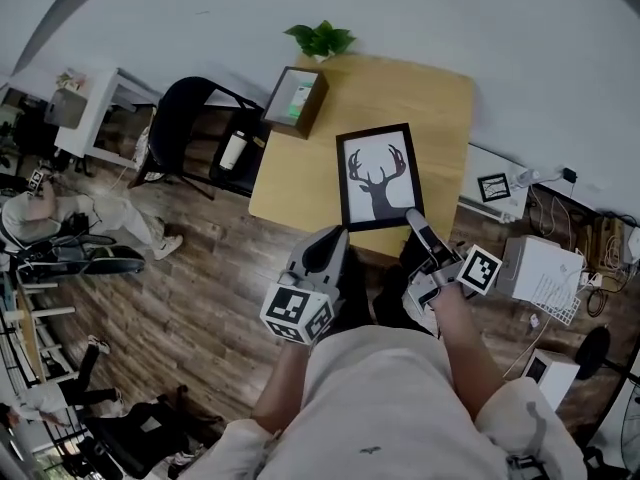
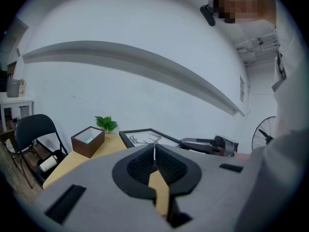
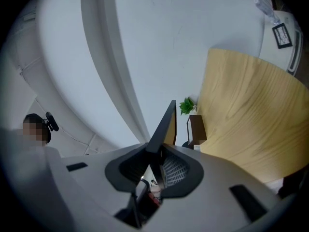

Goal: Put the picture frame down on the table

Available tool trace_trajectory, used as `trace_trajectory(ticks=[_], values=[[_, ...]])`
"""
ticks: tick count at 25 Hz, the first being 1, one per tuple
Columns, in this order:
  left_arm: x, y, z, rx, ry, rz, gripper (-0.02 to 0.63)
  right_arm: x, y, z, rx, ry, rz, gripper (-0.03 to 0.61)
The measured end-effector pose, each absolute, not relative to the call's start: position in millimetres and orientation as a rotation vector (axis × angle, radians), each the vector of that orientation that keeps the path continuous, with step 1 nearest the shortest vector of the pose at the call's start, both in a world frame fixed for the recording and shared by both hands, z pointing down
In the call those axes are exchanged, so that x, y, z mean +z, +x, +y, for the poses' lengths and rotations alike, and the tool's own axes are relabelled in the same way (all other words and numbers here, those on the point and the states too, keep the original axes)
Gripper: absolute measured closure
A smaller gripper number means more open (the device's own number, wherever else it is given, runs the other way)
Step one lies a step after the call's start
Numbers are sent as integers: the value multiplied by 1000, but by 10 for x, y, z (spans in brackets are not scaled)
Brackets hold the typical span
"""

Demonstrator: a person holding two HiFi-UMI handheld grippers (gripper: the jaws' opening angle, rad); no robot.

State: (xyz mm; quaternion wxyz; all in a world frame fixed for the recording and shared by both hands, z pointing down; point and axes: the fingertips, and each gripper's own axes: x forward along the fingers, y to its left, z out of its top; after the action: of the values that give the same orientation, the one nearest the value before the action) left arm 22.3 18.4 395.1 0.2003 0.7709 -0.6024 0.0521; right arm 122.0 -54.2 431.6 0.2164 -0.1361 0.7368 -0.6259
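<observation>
- Now the right gripper (image 1: pixel 415 218) is pinching the picture frame (image 1: pixel 378 176) by its near right corner, jaws clamping the black edge.
- The frame is facing deer-side up over the near part of the wooden table (image 1: pixel 420 98); whether it is touching the top, I cannot tell.
- The left gripper (image 1: pixel 337 234) is hovering just beside the frame's near left corner, jaws pressed together on nothing.

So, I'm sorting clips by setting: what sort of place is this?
Probably an office or workroom: a small wooden table, a black folding chair, and white equipment with cables on the floor.
</observation>
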Motion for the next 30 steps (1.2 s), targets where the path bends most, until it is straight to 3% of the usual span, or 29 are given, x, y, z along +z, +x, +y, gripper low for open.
trace_trajectory(ticks=[30], values=[[4122, -1046, -1417, 136, 2344, -1392, 601, 4498, 201, -1777, -1610, -707, 2003, 502]])
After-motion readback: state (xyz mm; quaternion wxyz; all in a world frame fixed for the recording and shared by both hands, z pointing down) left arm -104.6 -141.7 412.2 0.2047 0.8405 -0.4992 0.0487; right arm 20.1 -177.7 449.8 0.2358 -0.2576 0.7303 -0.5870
